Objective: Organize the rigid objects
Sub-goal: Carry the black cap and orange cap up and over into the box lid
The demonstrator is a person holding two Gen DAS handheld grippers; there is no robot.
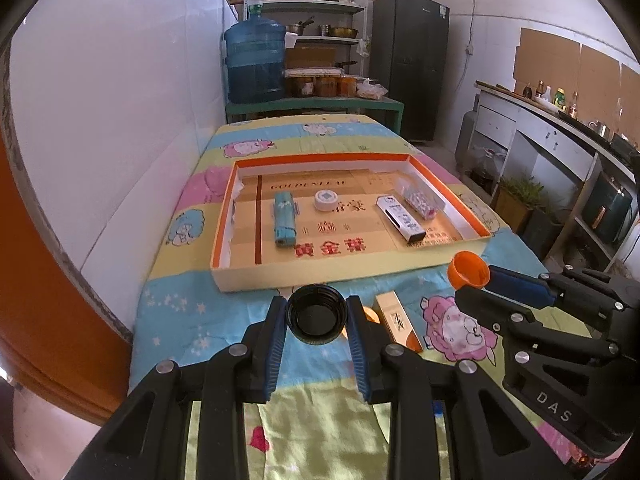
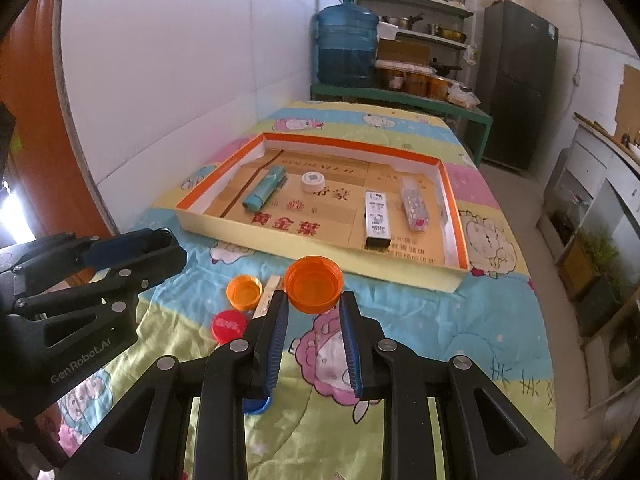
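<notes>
My left gripper is shut on a black bottle cap, held above the cartoon bedspread in front of the tray. My right gripper is shut on an orange cap; that orange cap also shows at the right of the left wrist view. The shallow orange-rimmed cardboard tray holds a teal roll, a round white tin, a white and black box and a clear packet. A gold box lies on the bedspread between the grippers.
A second orange cap, a red cap and a blue cap lie on the bedspread near the right gripper. Behind the table stand a blue water jug, shelves and a dark fridge. A white wall runs along the left.
</notes>
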